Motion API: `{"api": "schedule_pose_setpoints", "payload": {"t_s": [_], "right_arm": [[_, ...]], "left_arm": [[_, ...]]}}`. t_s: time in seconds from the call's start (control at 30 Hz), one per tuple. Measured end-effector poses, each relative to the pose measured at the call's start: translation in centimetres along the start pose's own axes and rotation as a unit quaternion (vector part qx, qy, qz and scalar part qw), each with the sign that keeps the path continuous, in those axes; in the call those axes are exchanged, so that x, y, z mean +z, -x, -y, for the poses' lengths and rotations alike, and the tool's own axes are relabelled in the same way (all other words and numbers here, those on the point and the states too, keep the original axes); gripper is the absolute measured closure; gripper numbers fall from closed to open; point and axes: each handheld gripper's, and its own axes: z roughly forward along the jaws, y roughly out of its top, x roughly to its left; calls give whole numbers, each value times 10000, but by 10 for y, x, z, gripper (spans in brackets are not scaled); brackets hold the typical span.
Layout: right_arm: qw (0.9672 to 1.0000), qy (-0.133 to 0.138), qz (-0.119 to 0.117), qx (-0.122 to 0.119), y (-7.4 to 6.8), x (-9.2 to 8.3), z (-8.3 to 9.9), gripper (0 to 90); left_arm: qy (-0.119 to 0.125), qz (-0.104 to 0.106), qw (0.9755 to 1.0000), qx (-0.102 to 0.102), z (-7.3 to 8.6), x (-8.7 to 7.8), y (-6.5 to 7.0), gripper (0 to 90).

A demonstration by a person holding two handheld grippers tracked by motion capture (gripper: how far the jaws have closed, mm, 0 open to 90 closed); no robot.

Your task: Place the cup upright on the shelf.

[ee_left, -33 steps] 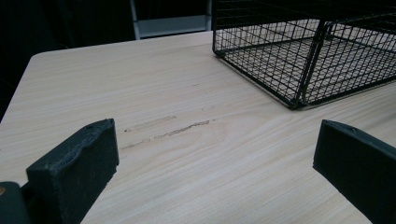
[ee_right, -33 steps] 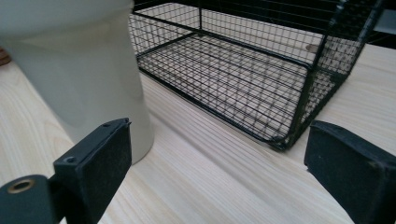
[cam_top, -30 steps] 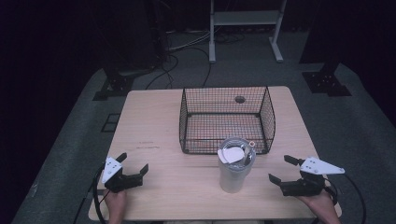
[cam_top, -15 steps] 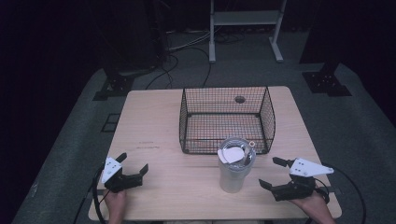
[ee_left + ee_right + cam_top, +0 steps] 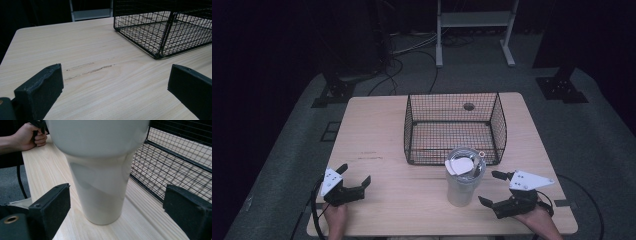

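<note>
Both my grippers gape wide and empty. My right gripper (image 5: 494,189) faces the tall pale tumbler (image 5: 463,179) standing just before the wire basket (image 5: 455,128). It looks rigid and smooth, likely slippery and top-heavy, so I'd clamp the narrower lower body. My left gripper (image 5: 355,176) rests well apart.

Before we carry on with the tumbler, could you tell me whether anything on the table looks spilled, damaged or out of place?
Nothing stands out: the tall translucent plastic tumbler stands upright in front of the black wire basket, with no spill. The light wooden table only bears faint scuff marks.
</note>
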Motion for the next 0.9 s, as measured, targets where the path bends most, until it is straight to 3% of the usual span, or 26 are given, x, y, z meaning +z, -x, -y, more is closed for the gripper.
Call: {"api": "schedule_pose_setpoints", "payload": {"t_s": [0.43,0.9], "right_arm": [[9994,-43,-333,-50,-9,19,-7,71],[9993,-15,-377,-65,-10,37,-11,71]], "left_arm": [[5,3,10000,-1,0,0,0,0],[2,7,10000,2,0,0,0,0]]}}
